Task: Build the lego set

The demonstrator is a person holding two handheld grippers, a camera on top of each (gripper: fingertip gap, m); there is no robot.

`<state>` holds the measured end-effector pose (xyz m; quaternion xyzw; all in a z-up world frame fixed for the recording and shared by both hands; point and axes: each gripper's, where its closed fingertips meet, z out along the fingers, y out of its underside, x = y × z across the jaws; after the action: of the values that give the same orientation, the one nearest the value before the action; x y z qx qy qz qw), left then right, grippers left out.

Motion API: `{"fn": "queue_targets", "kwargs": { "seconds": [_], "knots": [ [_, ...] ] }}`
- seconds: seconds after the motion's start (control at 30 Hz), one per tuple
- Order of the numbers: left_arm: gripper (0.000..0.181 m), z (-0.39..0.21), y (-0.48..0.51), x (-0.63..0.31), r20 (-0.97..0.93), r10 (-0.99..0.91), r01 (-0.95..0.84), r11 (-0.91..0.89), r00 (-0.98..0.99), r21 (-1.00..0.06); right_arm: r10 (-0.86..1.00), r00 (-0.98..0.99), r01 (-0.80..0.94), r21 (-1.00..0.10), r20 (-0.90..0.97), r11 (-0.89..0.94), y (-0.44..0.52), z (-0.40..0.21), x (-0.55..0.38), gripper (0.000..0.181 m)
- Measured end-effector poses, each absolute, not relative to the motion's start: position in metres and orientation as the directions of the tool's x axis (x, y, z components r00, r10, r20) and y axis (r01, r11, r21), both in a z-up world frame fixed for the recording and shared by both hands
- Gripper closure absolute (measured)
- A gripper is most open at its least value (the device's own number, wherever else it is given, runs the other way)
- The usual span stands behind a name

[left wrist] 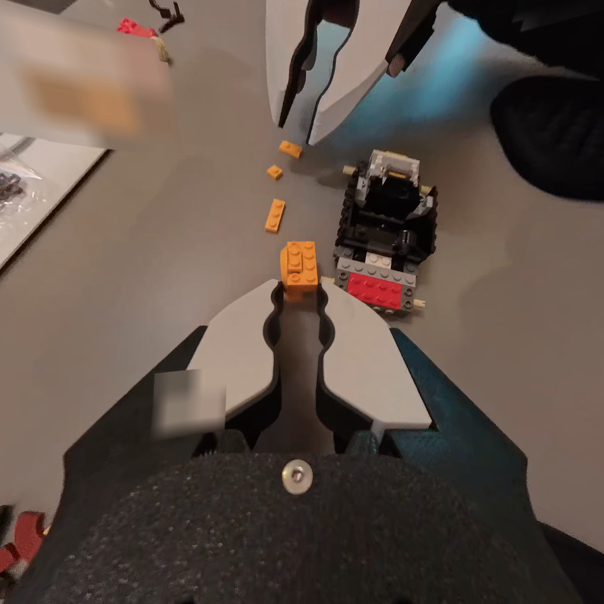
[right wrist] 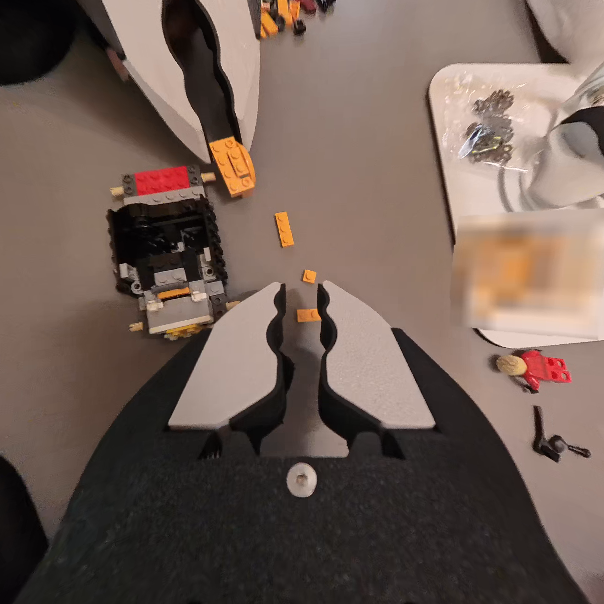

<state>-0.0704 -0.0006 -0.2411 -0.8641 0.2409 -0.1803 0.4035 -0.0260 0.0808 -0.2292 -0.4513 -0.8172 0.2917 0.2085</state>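
Observation:
My left gripper (left wrist: pixel 299 286) is shut on the near end of an orange brick assembly (left wrist: pixel 299 266), held low over the grey table beside the red end of the part-built black and grey car (left wrist: pixel 385 228). The right wrist view shows this grip (right wrist: pixel 228 153), the assembly (right wrist: pixel 235 170) and the car (right wrist: pixel 166 248). My right gripper (right wrist: pixel 302 285) is open, with a small orange two-stud plate (right wrist: pixel 307 315) lying on the table between its fingers. An orange one-stud plate (right wrist: pixel 309 276) and an orange three-stud plate (right wrist: pixel 284 228) lie just ahead in a row.
A white tray (right wrist: pixel 438 130) at the right holds a clear bag of dark parts (right wrist: pixel 490 127) and a booklet. A red minifigure (right wrist: pixel 536 369) and small black parts (right wrist: pixel 552 444) lie near it. A pile of loose bricks (right wrist: pixel 281 19) sits at the far side. My right gripper is the nearer one to the red minifigure (right wrist: pixel 536 369): about 15 cm, against 25 cm.

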Motion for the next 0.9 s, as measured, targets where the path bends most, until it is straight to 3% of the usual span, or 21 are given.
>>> {"fn": "queue_targets", "kwargs": {
  "seconds": [0.47,0.9],
  "knots": [
    [0.153,-0.246,0.000,-0.071,0.080,-0.556,-0.305,-0.564,0.827,-0.767,0.870,-0.489,0.645,-0.646,0.062,0.409,0.078,-0.241,-0.040,0.163],
    [0.165,-0.245,-0.001,-0.069,0.064,-0.570,-0.320,-0.547,0.819,-0.773,0.879,-0.473,0.634,-0.669,0.060,0.387,0.077,-0.241,-0.042,0.163]
  ]
}}
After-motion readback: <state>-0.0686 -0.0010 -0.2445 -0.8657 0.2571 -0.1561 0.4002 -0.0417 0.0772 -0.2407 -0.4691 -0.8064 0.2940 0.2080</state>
